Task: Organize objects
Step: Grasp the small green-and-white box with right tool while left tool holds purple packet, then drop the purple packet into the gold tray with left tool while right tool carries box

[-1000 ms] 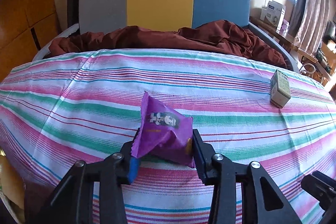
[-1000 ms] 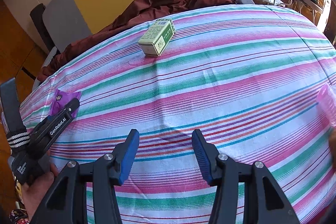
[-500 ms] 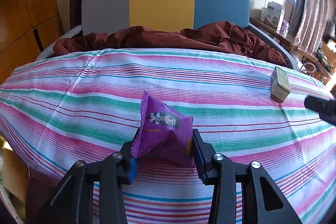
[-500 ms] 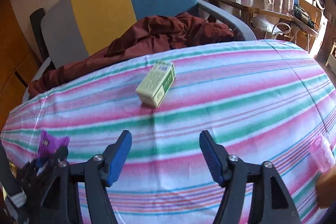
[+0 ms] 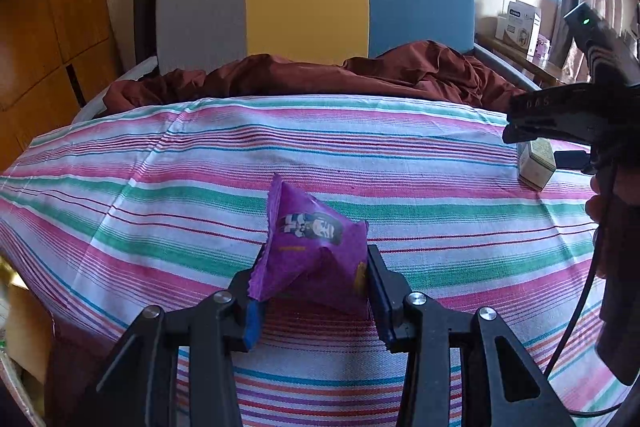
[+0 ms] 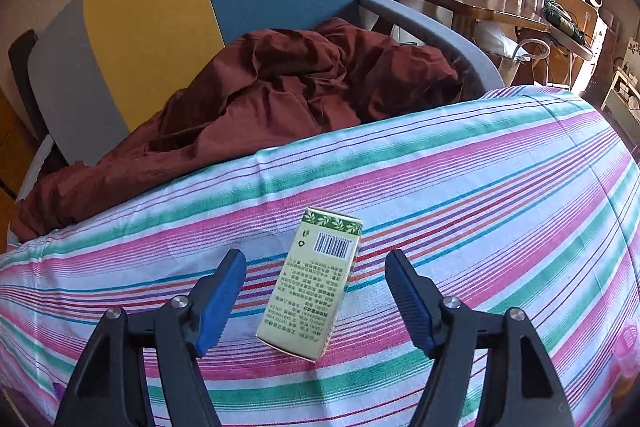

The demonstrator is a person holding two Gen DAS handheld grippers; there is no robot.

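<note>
Care matters now: right gripper [image 6: 316, 293], jaws apart and just narrowing around the untouched green carton [image 6: 312, 285], should close squarely across its long sides.

Purple snack packet [image 5: 316, 251] crumpled, pinched upright above striped cloth; pale green carton [image 6: 312, 287] lying flat on cloth.

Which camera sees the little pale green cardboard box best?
The right wrist view: the pale green cardboard box lies whole on the striped cloth. The left wrist view shows only a corner, partly hidden.
</note>
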